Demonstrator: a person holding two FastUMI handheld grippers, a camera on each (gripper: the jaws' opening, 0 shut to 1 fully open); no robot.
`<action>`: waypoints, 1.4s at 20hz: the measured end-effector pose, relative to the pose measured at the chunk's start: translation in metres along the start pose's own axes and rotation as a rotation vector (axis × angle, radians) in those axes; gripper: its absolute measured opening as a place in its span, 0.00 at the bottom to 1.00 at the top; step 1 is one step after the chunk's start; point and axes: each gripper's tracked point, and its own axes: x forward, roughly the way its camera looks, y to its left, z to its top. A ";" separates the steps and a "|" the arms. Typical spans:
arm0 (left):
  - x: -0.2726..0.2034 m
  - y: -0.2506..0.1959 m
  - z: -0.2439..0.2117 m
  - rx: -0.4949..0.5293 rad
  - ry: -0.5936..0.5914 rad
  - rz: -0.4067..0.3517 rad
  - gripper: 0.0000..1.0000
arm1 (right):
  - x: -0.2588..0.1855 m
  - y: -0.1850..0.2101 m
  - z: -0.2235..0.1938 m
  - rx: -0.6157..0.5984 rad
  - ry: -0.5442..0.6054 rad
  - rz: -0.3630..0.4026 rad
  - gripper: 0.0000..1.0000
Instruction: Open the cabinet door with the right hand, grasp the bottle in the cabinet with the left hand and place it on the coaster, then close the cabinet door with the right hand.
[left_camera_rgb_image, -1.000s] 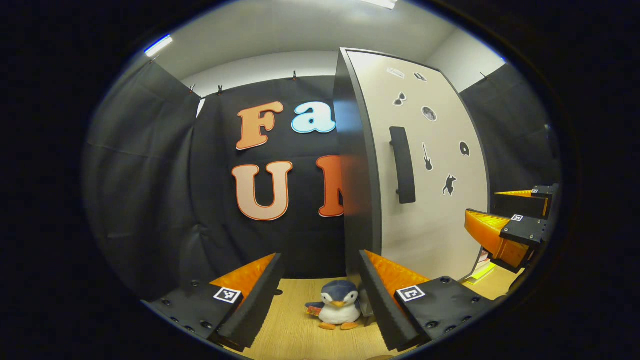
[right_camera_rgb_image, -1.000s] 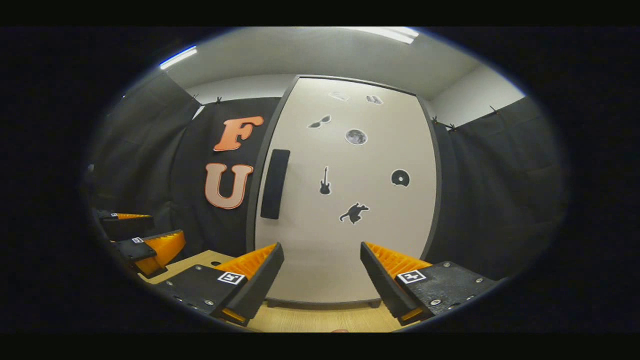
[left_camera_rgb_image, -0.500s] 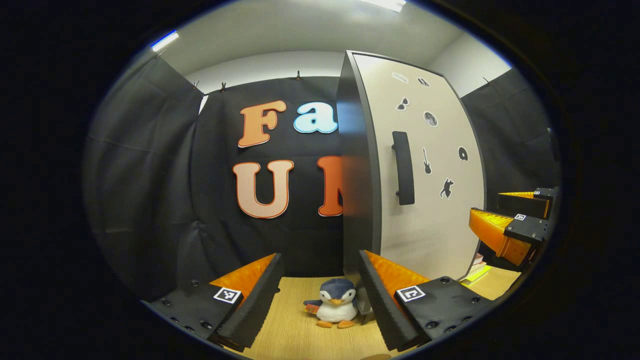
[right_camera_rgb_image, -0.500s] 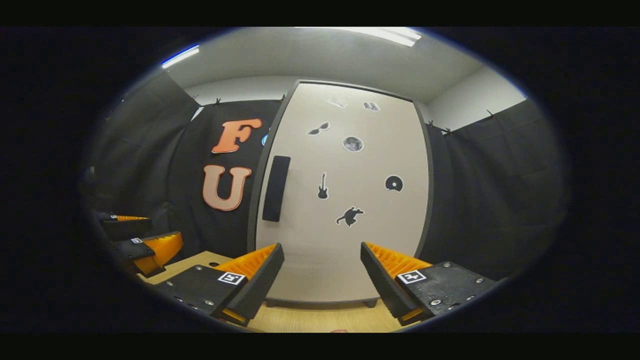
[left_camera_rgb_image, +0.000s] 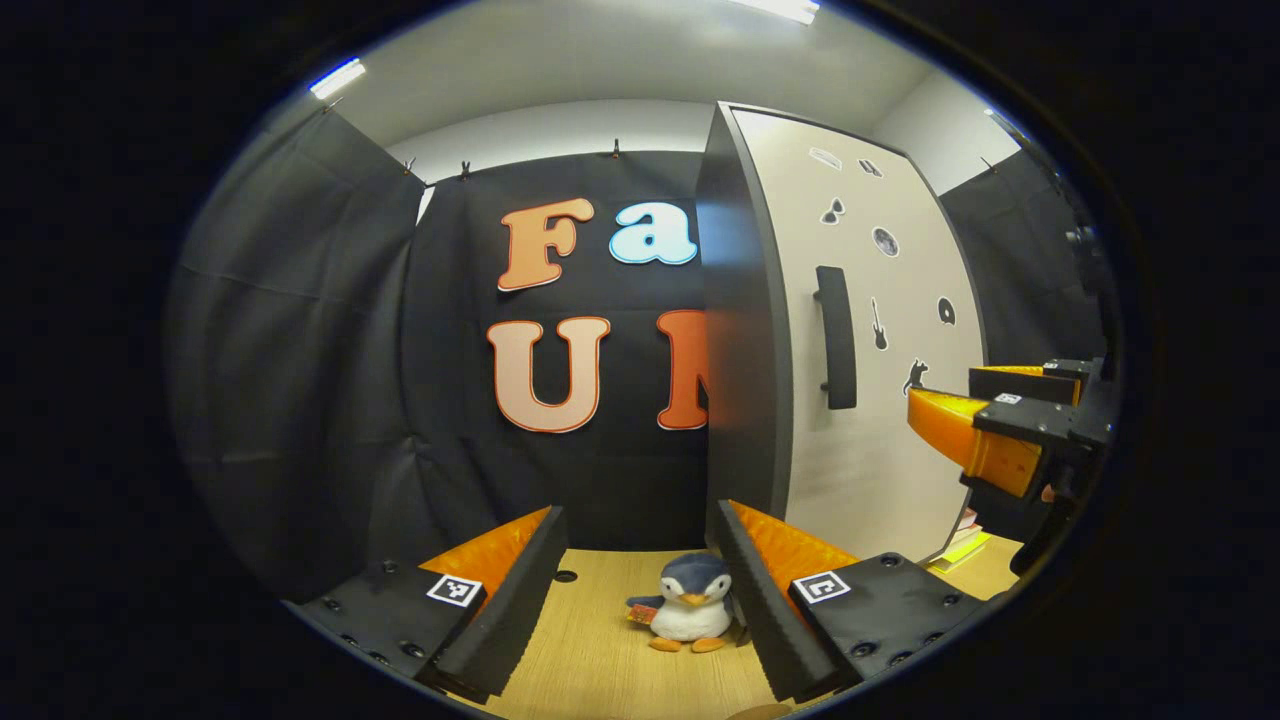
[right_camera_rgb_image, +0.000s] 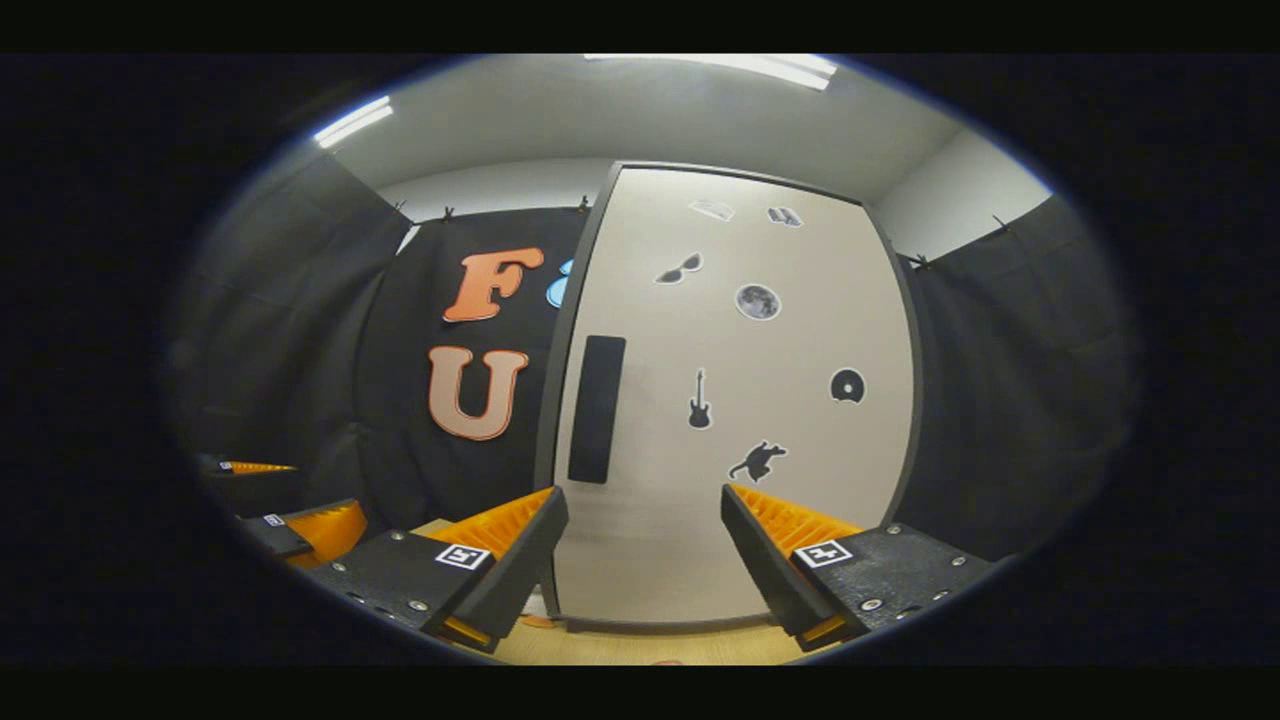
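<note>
Left tongs (left_camera_rgb_image: 632, 590): apart, nothing between them; low over the bench (left_camera_rgb_image: 590, 670), well short of the cabinet.
Penguin toy (left_camera_rgb_image: 688, 615): on the bench at 6 o'clock in the left gripper view, just beside the cabinet's foot.
Handle (right_camera_rgb_image: 597, 408): dark bar at 10 o'clock of the right gripper view's centre; it has slid rightward and sits lower over the last second, so the right hand is lining up on it.
Cabinet door (right_camera_rgb_image: 735, 400): shut, so opening is not yet begun.
Right tongs (right_camera_rgb_image: 645, 555): apart, no contact with the door.
Bottle: presumably behind the door; cannot tell.
Coaster: not made out.
</note>
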 end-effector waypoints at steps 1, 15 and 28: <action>0.001 0.002 -0.002 0.001 0.002 0.001 0.97 | 0.008 0.006 0.002 0.011 -0.002 0.011 0.95; 0.012 0.043 -0.015 0.014 0.020 0.009 0.97 | 0.098 0.020 -0.001 0.104 0.055 -0.052 0.76; 0.029 0.037 -0.013 -0.006 0.004 -0.089 0.97 | 0.098 0.023 -0.007 0.136 0.083 -0.105 0.20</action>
